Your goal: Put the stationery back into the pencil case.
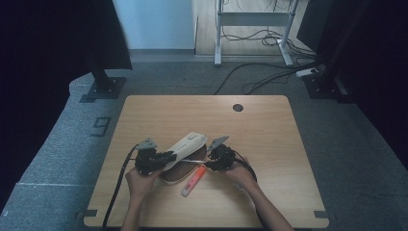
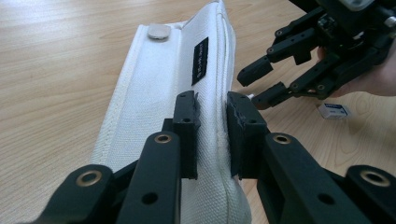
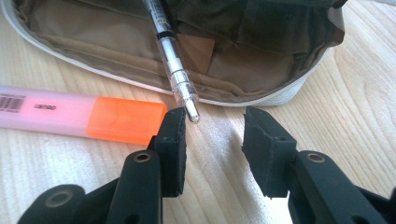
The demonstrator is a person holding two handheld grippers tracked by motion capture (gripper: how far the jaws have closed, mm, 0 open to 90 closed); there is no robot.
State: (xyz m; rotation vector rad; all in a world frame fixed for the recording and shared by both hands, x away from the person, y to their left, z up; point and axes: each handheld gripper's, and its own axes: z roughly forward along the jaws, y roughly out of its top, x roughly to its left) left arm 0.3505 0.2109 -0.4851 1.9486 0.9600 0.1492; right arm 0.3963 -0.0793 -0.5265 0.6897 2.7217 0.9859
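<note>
Wooden table [image 1: 269,144] is carrying a white pouch [image 1: 185,147], lying open mid-table. Left gripper [image 2: 212,135] is pinching its flap edge. Right gripper [image 3: 212,135] is hovering spread beside a clear pen [image 3: 175,70] poking out of the pouch, near an orange highlighter [image 3: 84,116].

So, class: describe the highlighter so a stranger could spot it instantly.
On the wooden table, look beside the open white pencil case. The highlighter lies flat just outside it: pale pink barrel, bright orange cap, unlike the clear pen poking from the case.
</note>
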